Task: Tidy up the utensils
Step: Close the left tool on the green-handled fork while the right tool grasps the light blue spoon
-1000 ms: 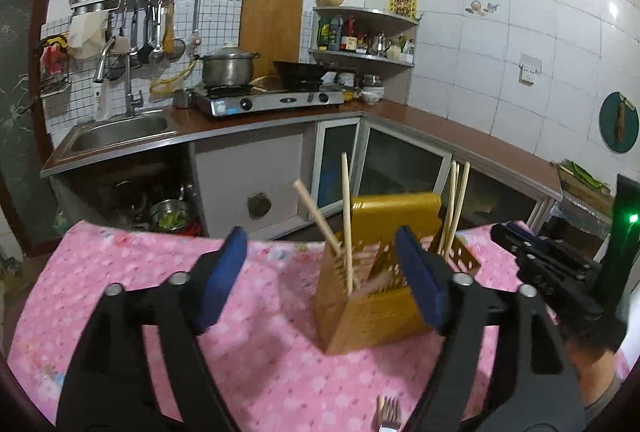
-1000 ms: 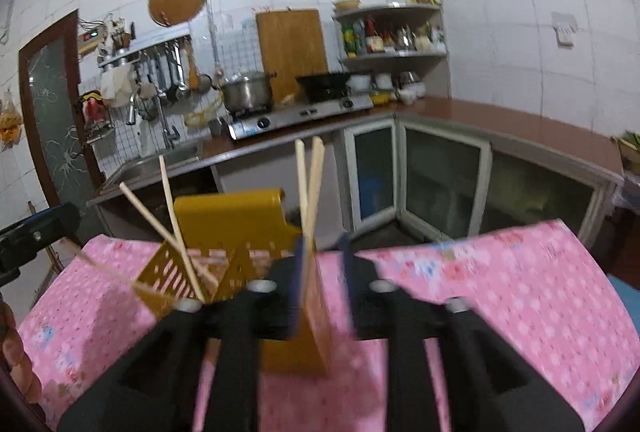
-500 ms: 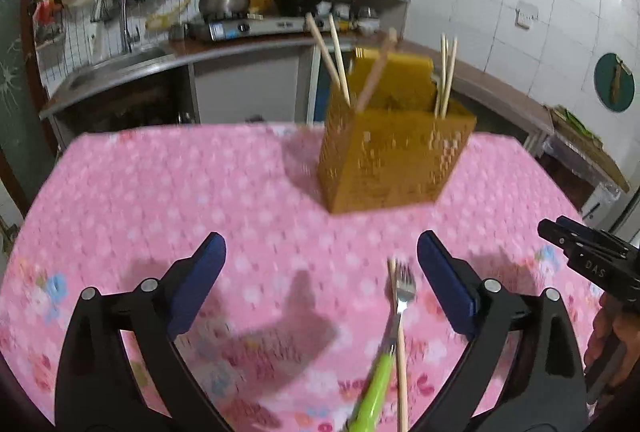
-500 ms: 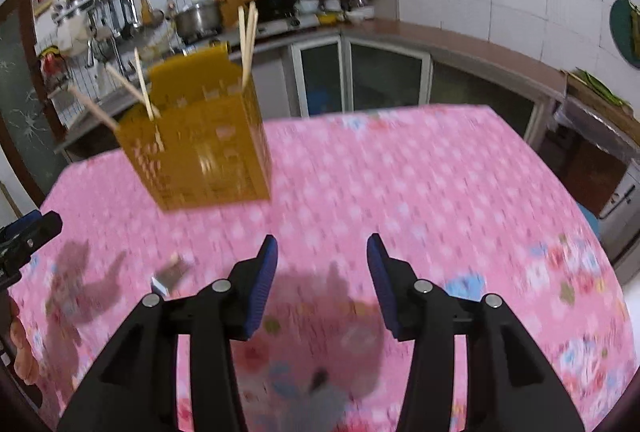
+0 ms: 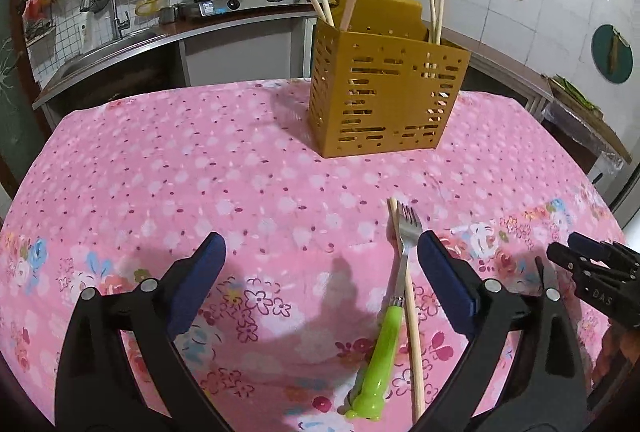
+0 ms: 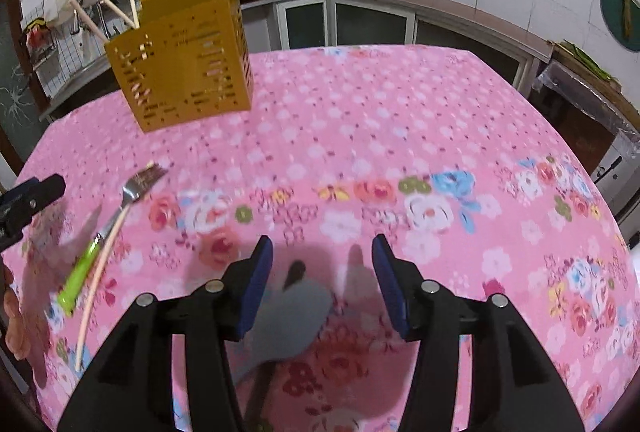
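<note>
Looking down, we see the fork [image 5: 404, 264] and chopstick [image 5: 410, 316] lying just inside our wide-open left tool's [image 5: 320, 264] right finger, the holder [image 5: 380, 92] standing beyond at upper centre.

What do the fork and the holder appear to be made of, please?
Fork: dull grey tines and neck look like metal; the glossy lime-green handle looks like plastic. Holder: probably moulded plastic, with an even mustard colour, a matt finish and neat slots.

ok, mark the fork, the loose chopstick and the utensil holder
fork [image 5: 383, 344], left wrist view, on its green handle
loose chopstick [image 5: 412, 316], left wrist view, mid-shaft
utensil holder [image 5: 380, 92], left wrist view, slotted front wall
</note>
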Demonstrator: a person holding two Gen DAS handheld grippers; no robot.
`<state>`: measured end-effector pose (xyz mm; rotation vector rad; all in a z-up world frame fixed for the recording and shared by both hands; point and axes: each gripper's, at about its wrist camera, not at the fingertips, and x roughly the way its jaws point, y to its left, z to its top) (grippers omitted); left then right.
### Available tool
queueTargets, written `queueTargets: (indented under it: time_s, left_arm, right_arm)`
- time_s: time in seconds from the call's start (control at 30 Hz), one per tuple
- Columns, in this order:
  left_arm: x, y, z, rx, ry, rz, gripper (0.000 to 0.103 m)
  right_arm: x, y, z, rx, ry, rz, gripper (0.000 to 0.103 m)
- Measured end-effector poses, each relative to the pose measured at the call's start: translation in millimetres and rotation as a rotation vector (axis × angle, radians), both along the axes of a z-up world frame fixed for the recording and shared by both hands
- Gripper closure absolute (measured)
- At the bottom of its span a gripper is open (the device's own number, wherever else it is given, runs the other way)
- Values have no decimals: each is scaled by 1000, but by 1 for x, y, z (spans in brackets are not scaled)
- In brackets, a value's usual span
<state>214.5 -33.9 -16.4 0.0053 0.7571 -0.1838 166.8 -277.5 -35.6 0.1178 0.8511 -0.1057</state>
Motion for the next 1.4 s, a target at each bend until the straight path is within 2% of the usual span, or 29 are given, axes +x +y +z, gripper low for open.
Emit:
queueTargets:
  time_s: [0.3,0.4,0.5,0.57,0.6,0.63,0.67,0.73,0.87,0.93,1.03,1.27,1.4]
  left_arm:
    - [6,-11,-14,0,63,-36,11]
    - [9,-25,-17,13,93,-78,14]
    - [15,-40,-21,53,113,-109,24]
    - [22,-49,-25,69,136,-125,37]
    - [27,-52,-29,69,156,-129,41]
    - [30,-53,-31,67,169,-130,48]
    - [35,-54,-35,62,190,-129,56]
    - [40,-52,-37,29,208,-132,61]
    - [43,-45,-35,-38,220,-124,80]
    - [41,-41,-34,-46,211,-110,83]
    - [40,-32,-36,-60,215,-91,95]
    - [42,-10,-33,-89,220,-47,99]
    - [48,2,-35,-116,239,-19,99]
  right_arm:
    - [-20,4,-6,32,62,-1,51]
    - [-24,7,-8,56,79,-2,50]
    - [-23,7,-15,96,120,-7,50]
    - [-22,8,-19,100,126,0,49]
    - [-21,9,-19,89,123,1,51]
    - [-20,10,-18,86,119,2,56]
    - [-17,9,-18,86,116,8,62]
    - [-11,7,-17,94,113,22,63]
    - [4,4,-15,91,113,46,66]
    - [12,4,-13,96,111,65,68]
    - [30,6,-12,81,112,101,68]
    - [70,22,-8,24,105,188,68]
    - [88,42,-6,-25,97,290,68]
